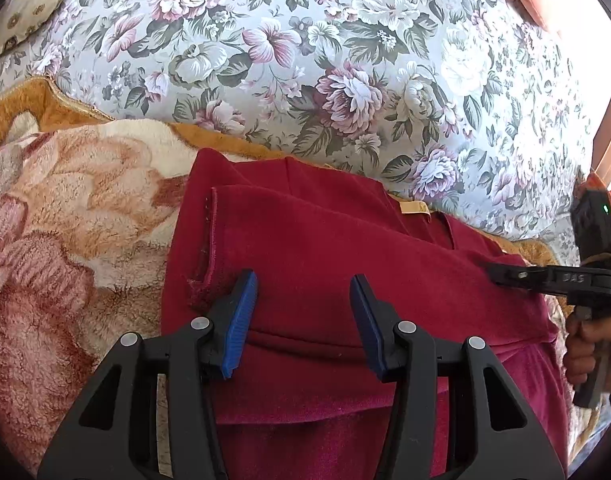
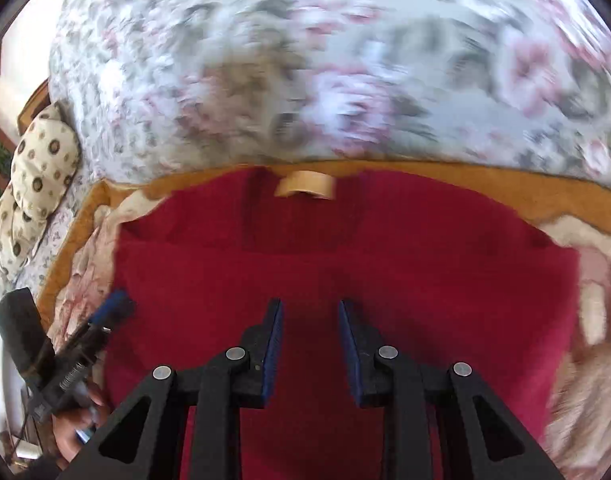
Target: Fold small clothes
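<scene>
A dark red knit garment (image 1: 325, 240) lies flat on a fleece blanket, its tan neck label (image 1: 415, 208) at the far edge. On its left side a hemmed part (image 1: 213, 232) lies folded inward. My left gripper (image 1: 303, 280) hovers over the near left part of the garment, jaws apart with nothing between them. My right gripper (image 1: 495, 270) reaches in from the right at the garment's right edge. In the right wrist view the right gripper (image 2: 310, 305) stands open above the red garment (image 2: 345, 260), nothing pinched, with the label (image 2: 305, 188) ahead. The left gripper (image 2: 113, 300) shows at the left.
The garment rests on a plush blanket (image 1: 65, 220) with a tan border, printed with large flowers. Beyond it stretches a grey floral bedsheet (image 1: 305, 60). A cream dotted pillow (image 2: 33, 184) lies at the far left. A person's hand (image 1: 585, 344) holds the right gripper's handle.
</scene>
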Action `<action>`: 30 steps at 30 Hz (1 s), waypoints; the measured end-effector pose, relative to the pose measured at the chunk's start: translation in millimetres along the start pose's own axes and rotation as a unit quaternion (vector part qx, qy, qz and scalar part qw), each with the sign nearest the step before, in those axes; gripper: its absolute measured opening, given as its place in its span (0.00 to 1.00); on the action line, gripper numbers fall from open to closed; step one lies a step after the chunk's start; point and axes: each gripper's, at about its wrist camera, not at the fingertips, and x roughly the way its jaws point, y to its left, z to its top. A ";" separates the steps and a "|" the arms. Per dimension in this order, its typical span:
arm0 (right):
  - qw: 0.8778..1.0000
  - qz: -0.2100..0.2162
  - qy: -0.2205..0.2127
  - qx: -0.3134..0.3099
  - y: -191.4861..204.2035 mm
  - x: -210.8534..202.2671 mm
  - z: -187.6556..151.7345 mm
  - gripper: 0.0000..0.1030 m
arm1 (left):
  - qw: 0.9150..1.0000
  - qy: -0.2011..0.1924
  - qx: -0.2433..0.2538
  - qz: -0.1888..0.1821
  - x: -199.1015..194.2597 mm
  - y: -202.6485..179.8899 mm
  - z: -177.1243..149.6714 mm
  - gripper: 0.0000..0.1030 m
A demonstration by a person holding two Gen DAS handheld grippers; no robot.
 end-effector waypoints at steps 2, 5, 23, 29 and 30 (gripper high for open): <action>0.998 -0.037 -0.036 0.033 -44.0 -22.4 -3.6 0.21 | 1.000 0.001 0.003 0.003 1.4 -1.3 0.0 0.46; 0.991 -0.041 -0.061 0.111 -101.9 -47.8 -14.2 0.00 | 1.000 0.001 0.005 0.005 1.8 -1.8 -0.2 0.46; 0.983 -0.118 -0.117 -0.082 15.6 -71.9 -68.3 0.05 | 1.000 0.001 0.004 0.003 2.6 -2.2 0.0 0.46; 0.984 -0.147 -0.065 -0.072 -3.5 -45.7 -79.8 0.07 | 1.000 0.001 0.005 0.004 2.4 -1.9 -0.4 0.46; 0.983 -0.165 -0.047 -0.062 0.7 -45.8 -74.1 0.07 | 1.000 0.001 0.005 0.004 2.4 -1.7 -0.4 0.46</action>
